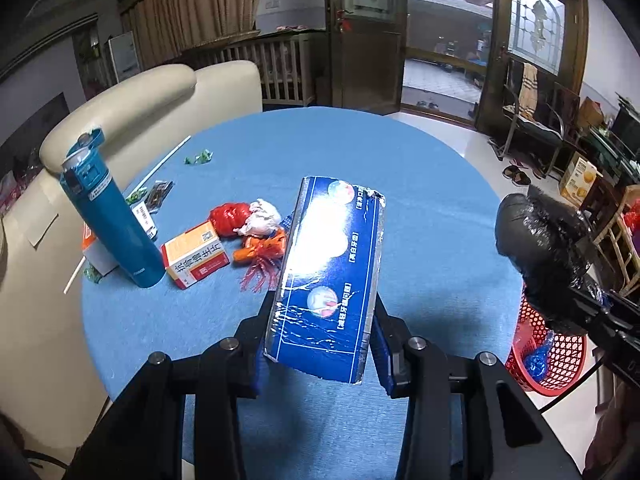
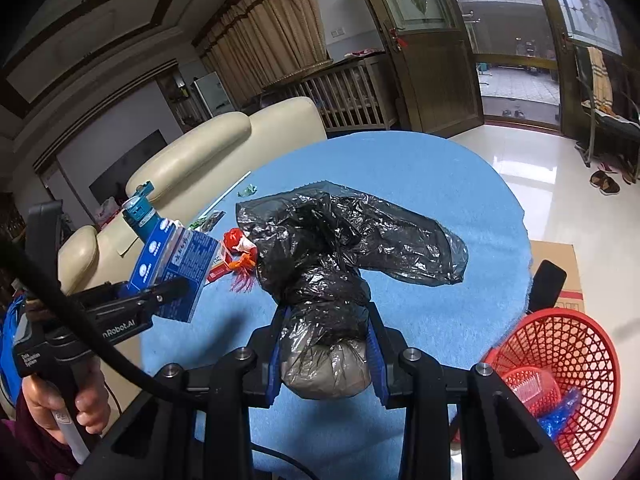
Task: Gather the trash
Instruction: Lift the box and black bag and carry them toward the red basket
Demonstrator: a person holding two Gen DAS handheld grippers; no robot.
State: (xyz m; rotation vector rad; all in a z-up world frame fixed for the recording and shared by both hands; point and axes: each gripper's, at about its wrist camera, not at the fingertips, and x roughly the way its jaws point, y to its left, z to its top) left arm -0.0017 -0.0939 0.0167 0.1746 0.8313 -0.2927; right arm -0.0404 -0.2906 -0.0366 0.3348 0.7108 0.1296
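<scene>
The round bench (image 1: 420, 216), covered in blue cloth, fills the middle of both views, with a cream sofa (image 1: 132, 104) along its edge from 9 to 11 o'clock. Off the bench at about 4 o'clock, a red mesh basket (image 2: 560, 364) stands on the floor with a scrap of blue plastic (image 2: 560, 416) and a smaller red container (image 2: 528, 388) inside it.

The right claw (image 2: 326, 356) is clamped on a black trash bag (image 2: 340, 248); its bundled grey end sits between the blue pads while the loose plastic spreads forward toward 12 and 2 o'clock, above the cloth.

The left claw (image 1: 320, 328) grips a blue carton (image 1: 332, 276) with white print, held tilted above the bench, its far end leaning toward 1 o'clock. In the right wrist view this claw and carton appear at 9 o'clock.

On the bench at 9 o'clock in the left view stands a teal bottle (image 1: 108, 216), upright, with an orange-and-white medicine box (image 1: 196, 254) just beside its base. Past the box, near the carton's left edge, lie a crumpled red wrapper (image 1: 230, 218), a white paper wad (image 1: 262, 218) and an orange shred (image 1: 260, 250), bunched together. Farther toward 11 o'clock lie a white straw (image 1: 160, 166) and a small green wrapper (image 1: 199, 157).
</scene>
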